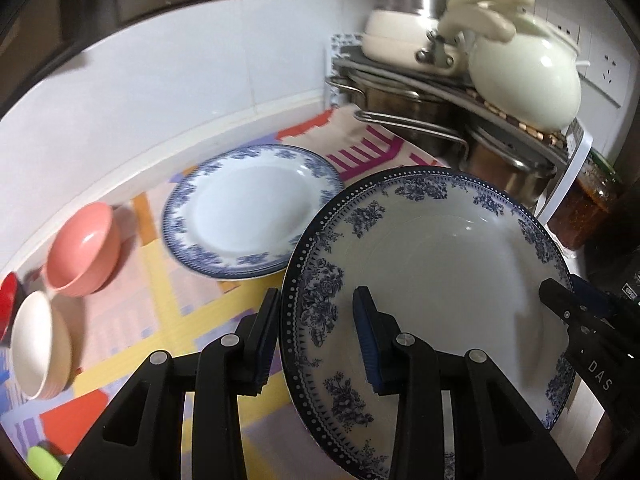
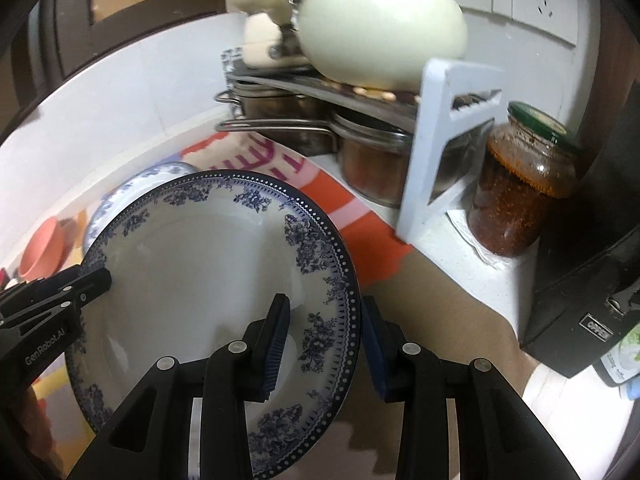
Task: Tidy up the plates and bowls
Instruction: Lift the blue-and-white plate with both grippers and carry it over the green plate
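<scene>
Left gripper (image 1: pixel 316 338) and right gripper (image 2: pixel 326 344) — jaws part-open astride opposite rims of floral plate (image 1: pixel 436 276).

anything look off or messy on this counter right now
Two things stand out. The glass jar of red chili paste with a green lid is smeared with paste below the lid, and it stands on a stained paper napkin. The pink ceramic bowl and the white ceramic bowl lie tipped on their sides on the colourful mat.
</scene>
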The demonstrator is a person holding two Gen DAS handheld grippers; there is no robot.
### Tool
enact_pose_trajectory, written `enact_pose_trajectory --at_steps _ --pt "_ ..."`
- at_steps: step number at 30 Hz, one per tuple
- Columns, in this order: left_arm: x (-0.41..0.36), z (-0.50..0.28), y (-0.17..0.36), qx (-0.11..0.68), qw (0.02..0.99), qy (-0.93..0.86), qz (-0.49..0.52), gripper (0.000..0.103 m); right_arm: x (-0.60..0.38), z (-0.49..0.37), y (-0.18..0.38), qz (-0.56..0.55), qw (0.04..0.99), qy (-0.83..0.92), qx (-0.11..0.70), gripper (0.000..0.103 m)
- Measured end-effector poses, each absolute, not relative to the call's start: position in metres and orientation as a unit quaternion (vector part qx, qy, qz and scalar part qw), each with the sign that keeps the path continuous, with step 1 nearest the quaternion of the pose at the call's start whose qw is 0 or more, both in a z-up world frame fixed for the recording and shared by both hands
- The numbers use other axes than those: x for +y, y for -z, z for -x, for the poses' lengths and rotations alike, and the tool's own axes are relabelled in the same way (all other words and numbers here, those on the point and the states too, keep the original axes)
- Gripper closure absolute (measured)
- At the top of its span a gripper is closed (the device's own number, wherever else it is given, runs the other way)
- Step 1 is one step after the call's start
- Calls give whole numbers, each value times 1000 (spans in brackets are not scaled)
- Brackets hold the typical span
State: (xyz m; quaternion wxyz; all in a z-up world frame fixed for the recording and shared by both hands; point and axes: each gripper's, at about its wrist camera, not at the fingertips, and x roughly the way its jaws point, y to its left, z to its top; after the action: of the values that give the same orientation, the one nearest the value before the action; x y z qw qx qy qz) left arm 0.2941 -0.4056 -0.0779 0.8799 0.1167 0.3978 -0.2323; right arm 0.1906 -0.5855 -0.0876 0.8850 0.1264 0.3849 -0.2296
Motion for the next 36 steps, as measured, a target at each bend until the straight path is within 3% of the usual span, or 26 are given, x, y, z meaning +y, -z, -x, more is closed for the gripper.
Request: enact_pose_trajectory --at_steps 36 --pt "-156 -219 31 360 932 33 -7 67 -376 -190 31 -28 935 39 352 66"
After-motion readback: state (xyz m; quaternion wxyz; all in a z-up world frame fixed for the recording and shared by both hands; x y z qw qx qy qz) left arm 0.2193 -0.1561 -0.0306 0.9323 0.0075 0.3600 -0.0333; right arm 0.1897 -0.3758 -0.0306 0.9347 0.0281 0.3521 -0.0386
